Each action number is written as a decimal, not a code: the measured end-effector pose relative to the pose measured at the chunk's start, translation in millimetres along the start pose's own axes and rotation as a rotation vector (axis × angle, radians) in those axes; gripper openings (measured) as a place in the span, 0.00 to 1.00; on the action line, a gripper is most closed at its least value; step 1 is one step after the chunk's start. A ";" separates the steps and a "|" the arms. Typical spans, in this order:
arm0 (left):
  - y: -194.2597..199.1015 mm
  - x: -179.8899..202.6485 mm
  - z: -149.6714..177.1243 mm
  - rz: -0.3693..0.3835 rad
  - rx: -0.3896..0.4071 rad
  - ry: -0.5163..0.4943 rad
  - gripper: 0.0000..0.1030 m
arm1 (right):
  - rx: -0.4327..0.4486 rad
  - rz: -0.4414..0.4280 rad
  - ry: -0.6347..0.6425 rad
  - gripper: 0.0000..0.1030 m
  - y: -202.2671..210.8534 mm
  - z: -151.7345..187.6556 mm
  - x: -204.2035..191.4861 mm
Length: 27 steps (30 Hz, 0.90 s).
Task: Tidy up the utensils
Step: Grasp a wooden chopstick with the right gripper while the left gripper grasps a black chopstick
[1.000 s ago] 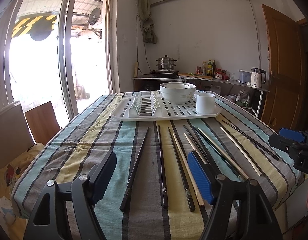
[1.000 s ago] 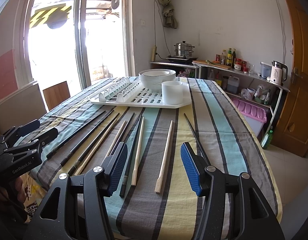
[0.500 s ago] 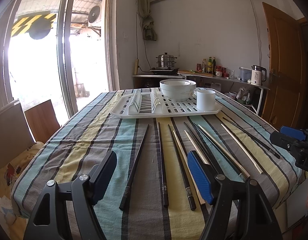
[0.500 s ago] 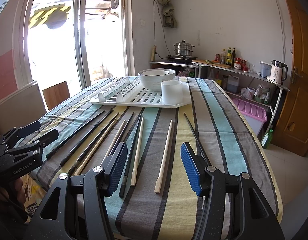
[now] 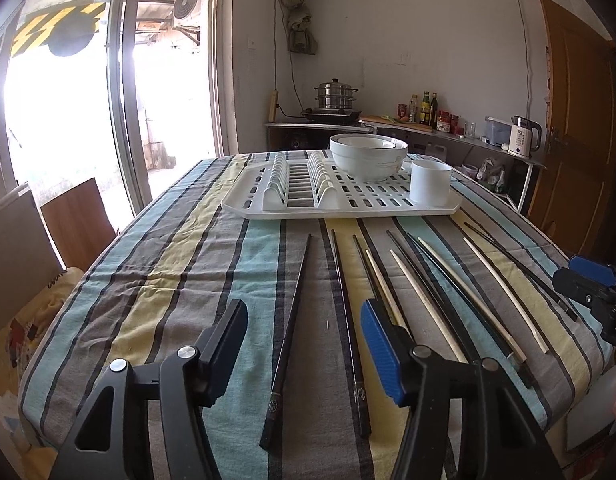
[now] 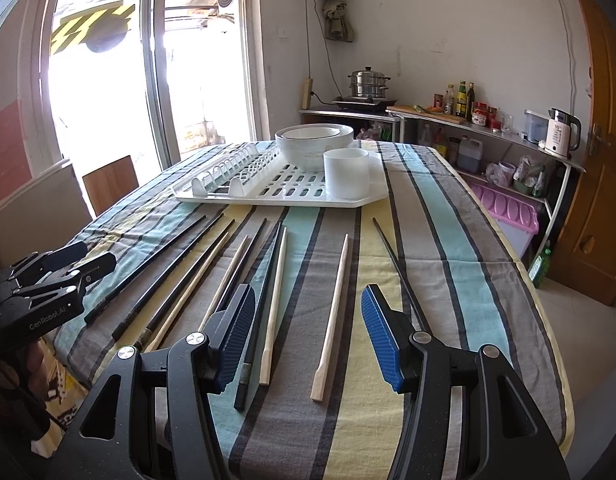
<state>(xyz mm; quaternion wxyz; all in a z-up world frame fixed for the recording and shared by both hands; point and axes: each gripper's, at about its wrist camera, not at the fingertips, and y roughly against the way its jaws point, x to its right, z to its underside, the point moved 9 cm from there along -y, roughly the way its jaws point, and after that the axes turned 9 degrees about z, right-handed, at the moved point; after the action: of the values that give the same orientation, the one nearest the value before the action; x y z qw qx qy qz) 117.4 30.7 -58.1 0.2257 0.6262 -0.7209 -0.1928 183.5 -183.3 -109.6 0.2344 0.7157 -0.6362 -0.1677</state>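
left wrist view: left gripper [image 5: 304, 344], jaws apart and closing, nothing pressed between the pads; two black chopsticks [image 5: 292, 312] lie on the cloth in line with the gap. further black and pale wooden chopsticks [image 5: 420, 304] fan out to the right on the striped tablecloth [image 5: 180, 272]. white drying rack [image 5: 244, 204] at the far end, holding stacked bowls [image 5: 368, 156] and a white cup [image 5: 430, 182]. right gripper [image 5: 588, 284] at the right edge.

right wrist view: right gripper [image 6: 308, 336], jaws wide apart, empty; a pale chopstick [image 6: 334, 308] lies on the cloth in its gap. left gripper at the left edge, hand partly seen.

handling, judged: chopsticks light, stiff, thin; the lacquered black ones likely slippery and prone to roll. lying flat, they leave little to pinch; take hold near the thicker near end, pads square across the shaft.
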 end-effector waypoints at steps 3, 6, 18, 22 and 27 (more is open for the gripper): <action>-15.1 -2.6 -3.9 0.024 -0.042 0.006 0.53 | -0.023 -0.015 0.010 0.55 -11.1 -3.8 -5.8; -33.4 -2.1 -6.1 0.048 -0.099 0.013 0.50 | -0.047 -0.021 0.021 0.55 -24.9 -8.6 -9.8; -95.4 -2.9 -18.0 0.082 -0.244 0.020 0.41 | -0.221 -0.064 0.075 0.27 -91.7 -17.8 -23.4; -110.1 -3.1 -20.0 0.091 -0.278 0.027 0.38 | -0.269 -0.085 0.091 0.20 -109.5 -17.9 -27.8; -125.0 0.9 -21.8 0.104 -0.311 0.028 0.35 | -0.309 -0.091 0.104 0.16 -127.6 -18.8 -29.6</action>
<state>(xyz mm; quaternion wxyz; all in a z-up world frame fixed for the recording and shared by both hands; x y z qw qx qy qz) 231.7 12.3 -110.2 0.3395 0.5482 -0.7107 -0.2814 295.8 -141.4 -165.7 0.3662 0.7070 -0.5567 -0.2368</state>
